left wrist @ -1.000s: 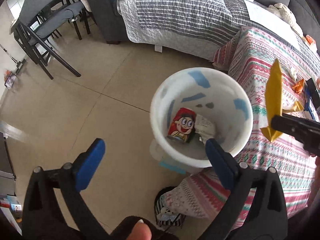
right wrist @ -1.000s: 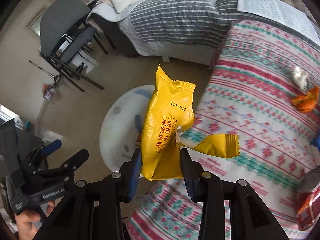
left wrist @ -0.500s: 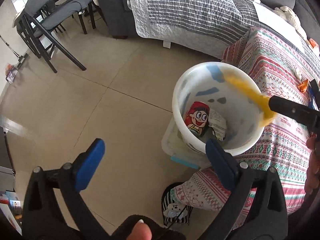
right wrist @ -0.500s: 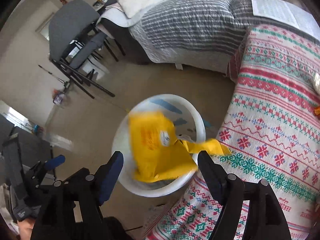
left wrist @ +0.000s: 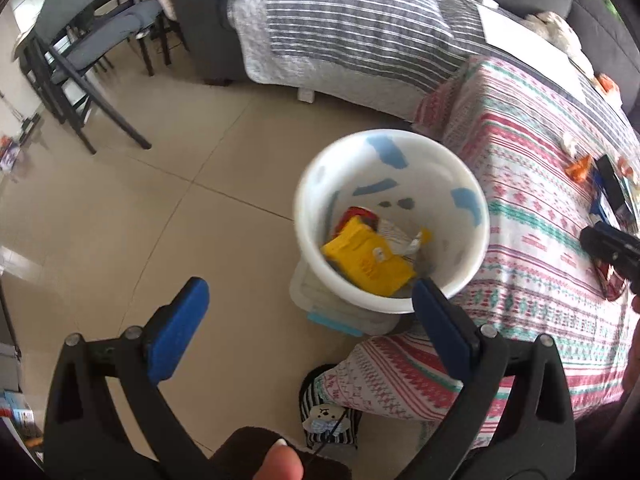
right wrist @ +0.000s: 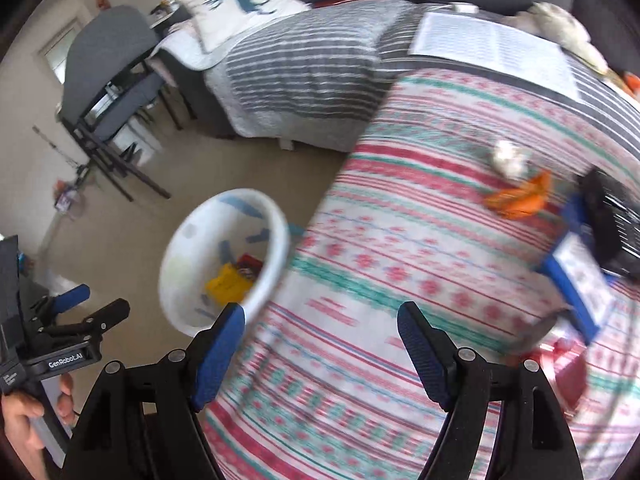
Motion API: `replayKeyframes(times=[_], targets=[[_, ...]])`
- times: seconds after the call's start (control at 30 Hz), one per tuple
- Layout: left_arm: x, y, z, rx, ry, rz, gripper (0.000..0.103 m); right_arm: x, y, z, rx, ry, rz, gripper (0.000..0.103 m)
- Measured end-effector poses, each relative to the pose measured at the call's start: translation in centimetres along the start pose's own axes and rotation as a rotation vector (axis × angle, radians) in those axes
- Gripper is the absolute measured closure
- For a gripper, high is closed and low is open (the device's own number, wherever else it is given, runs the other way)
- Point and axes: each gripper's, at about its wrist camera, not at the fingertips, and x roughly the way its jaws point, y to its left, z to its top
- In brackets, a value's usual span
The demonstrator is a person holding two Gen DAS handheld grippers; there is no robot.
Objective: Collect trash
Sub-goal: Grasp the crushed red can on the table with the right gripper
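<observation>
Yellow wrapper dropped into white bin | my right gripper just opened, empty | left gripper apart, empty | risk: blurry swing, I might miss orange wrapper.

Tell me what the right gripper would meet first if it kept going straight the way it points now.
Most likely the patterned blanket: the right gripper, its jaws open and empty, points down at bare cloth beside the white bin. The orange wrapper lies farther off to the side. The picture is blurred, so depth is uncertain.
</observation>
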Motion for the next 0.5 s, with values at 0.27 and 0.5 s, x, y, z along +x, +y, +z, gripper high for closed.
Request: replayKeyframes(times=[0.27,0.5], targets=[[-0.8,-4.6,1.0,0.033,0.003,-0.096,0.001,-4.7,-8.5,-1.1,0.119,-0.029,-0.131,0.019],[-1.8,-9.5,1.2,0.114,-0.003,-0.140,0.001,-4.7,-12.1,-2.8,0.151,0.060,-0.164,0.019]])
